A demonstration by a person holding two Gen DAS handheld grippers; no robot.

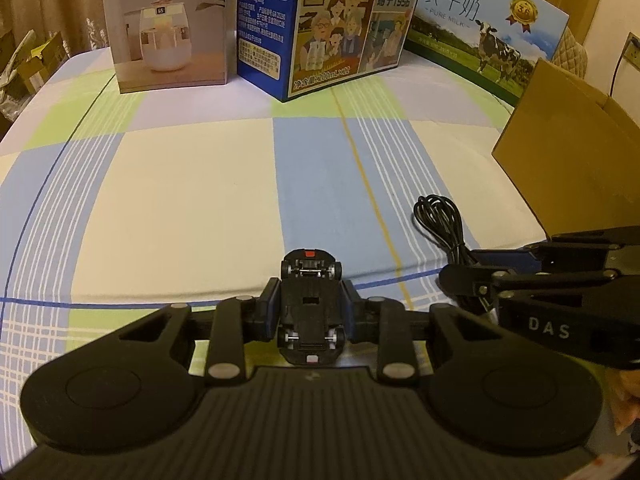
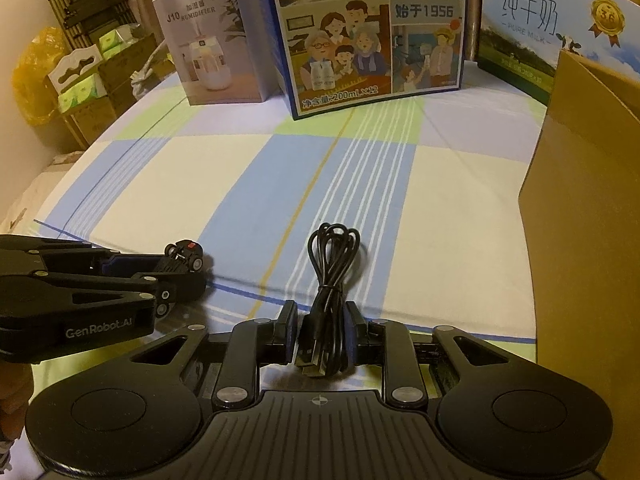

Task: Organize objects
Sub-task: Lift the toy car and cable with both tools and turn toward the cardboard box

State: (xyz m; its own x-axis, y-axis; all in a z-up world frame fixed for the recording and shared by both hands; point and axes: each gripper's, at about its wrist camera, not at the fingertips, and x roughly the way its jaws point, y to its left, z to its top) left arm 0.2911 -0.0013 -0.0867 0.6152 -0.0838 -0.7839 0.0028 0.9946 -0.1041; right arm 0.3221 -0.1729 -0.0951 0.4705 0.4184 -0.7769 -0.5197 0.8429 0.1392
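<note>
My left gripper point(image 1: 311, 312) is shut on a black toy car point(image 1: 311, 300), held belly up with its wheels showing; it also shows in the right wrist view point(image 2: 185, 261). My right gripper point(image 2: 323, 334) is shut on a bundled black USB cable point(image 2: 330, 280), whose loops stick out forward over the checked cloth. The cable also shows in the left wrist view point(image 1: 444, 224), to the right of the car. An open brown cardboard box point(image 2: 584, 216) stands at the right, close to the right gripper; it also shows in the left wrist view point(image 1: 568, 148).
At the back stand a humidifier box point(image 1: 168, 28), a blue milk carton box point(image 1: 336, 36) and a pure milk box point(image 1: 484, 36). The checked tablecloth point(image 1: 192, 200) covers the table. Stacked boxes and a yellow bag point(image 2: 36, 80) lie beyond the left edge.
</note>
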